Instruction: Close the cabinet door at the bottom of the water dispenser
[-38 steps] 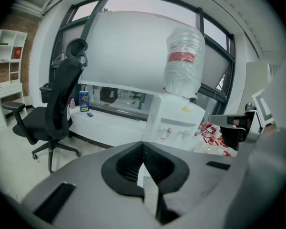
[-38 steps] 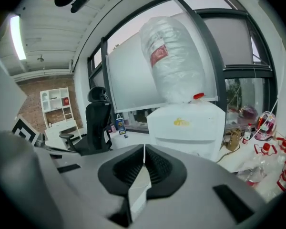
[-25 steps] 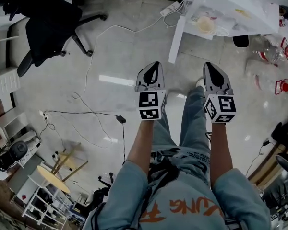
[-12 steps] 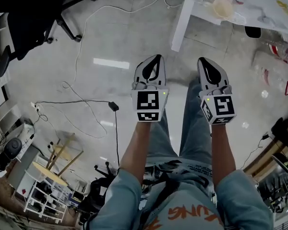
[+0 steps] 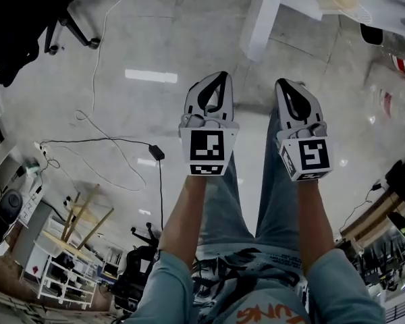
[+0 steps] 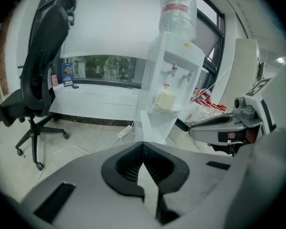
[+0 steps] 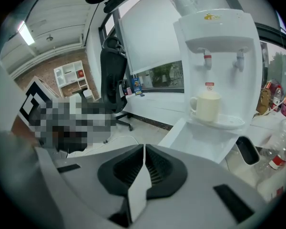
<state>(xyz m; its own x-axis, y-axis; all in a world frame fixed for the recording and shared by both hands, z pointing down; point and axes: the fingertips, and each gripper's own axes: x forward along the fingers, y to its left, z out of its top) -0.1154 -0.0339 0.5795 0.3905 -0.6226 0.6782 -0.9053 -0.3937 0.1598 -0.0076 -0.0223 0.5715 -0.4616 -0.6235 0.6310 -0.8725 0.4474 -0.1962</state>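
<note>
The white water dispenser (image 7: 220, 51) stands ahead with a bottle (image 6: 179, 7) on top and a cream cup (image 7: 207, 106) on its drip tray. Its bottom cabinet door (image 7: 177, 133) hangs open, swung toward me; in the head view the door (image 5: 261, 17) is a white panel at the top edge. My left gripper (image 5: 221, 75) and right gripper (image 5: 281, 82) are side by side above the floor, short of the door and touching nothing. Each has its jaws shut and empty, in the left gripper view (image 6: 143, 144) and in the right gripper view (image 7: 144, 147).
A black office chair (image 6: 35, 85) stands to the left of the dispenser. White and black cables (image 5: 111, 140) trail over the floor at left. Plastic bottles (image 7: 276, 159) lie to the dispenser's right. The person's legs (image 5: 273, 194) are below the grippers.
Both grippers have sunk lower and stayed side by side. In the head view the dispenser and chair have slid toward the top edge.
</note>
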